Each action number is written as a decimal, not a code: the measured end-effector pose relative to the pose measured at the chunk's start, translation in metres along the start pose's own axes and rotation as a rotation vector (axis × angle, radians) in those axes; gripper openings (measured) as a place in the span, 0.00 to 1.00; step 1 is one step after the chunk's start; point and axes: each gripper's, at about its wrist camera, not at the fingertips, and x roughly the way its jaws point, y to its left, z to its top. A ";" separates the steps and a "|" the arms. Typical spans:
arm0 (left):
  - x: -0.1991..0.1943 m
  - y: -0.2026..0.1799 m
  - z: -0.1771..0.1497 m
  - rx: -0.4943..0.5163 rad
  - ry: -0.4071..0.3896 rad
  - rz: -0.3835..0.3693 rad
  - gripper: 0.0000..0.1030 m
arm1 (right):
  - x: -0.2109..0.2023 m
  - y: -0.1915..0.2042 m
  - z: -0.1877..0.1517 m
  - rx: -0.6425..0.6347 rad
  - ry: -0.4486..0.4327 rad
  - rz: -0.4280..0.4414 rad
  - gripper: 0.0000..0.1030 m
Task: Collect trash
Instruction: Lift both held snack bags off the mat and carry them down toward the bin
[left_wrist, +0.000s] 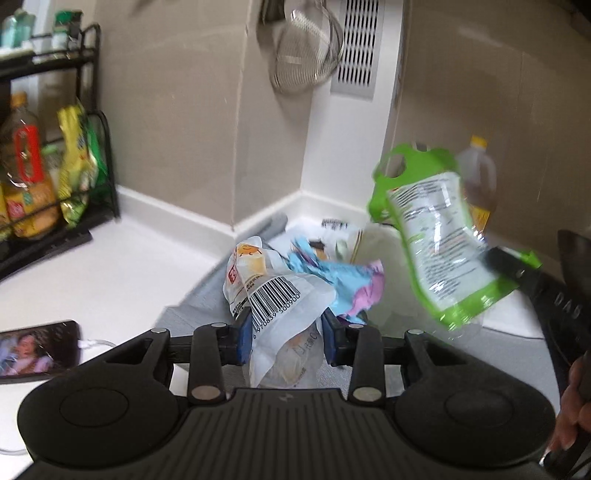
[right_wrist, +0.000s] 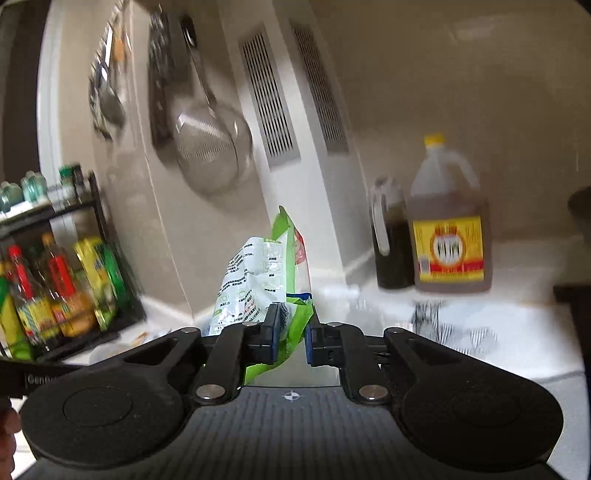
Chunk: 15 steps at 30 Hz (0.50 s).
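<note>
A white wrapper (left_wrist: 280, 295) printed with a barcode stands clamped between the blue pads of the left gripper (left_wrist: 287, 334), its crumpled lower end hanging down between the fingers toward the camera. Just behind it, on a grey mat (left_wrist: 199, 306) spread over the white bench (left_wrist: 110, 266), lies a loose heap of further trash, among it a blue and pink wrapper (left_wrist: 351, 284) and pale paper scraps (left_wrist: 354, 240). To the right, lifted clear of the heap, a green and white bag (left_wrist: 439, 240) is held by one corner in the right gripper (left_wrist: 509, 267); in the right wrist view that gripper (right_wrist: 291, 332) is closed on the bag's (right_wrist: 258, 280) green edge, the bag rising upright from the pads. Part of a hand (left_wrist: 576, 398) shows at the right border of the left wrist view. In the bench corner stand a large oil jug (right_wrist: 448, 229) with a yellow cap and a darker bottle (right_wrist: 389, 240) touching its left side. A wire strainer (right_wrist: 210, 147) hangs on the tiled wall beside a slotted vent (right_wrist: 267, 96). At far left a black rack (left_wrist: 92, 147) carries bottles and yellow packets, and a phone (left_wrist: 37, 350) with a white cable lies on the bench near the left gripper.
</note>
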 end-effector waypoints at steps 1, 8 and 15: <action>-0.009 0.001 0.001 -0.003 -0.011 0.001 0.40 | -0.006 0.000 0.005 0.004 -0.016 0.006 0.14; -0.084 0.003 -0.014 -0.003 -0.055 0.030 0.40 | -0.076 0.008 0.025 0.007 -0.085 0.074 0.14; -0.170 0.008 -0.079 0.013 -0.023 0.073 0.40 | -0.167 0.021 0.009 0.005 -0.052 0.137 0.14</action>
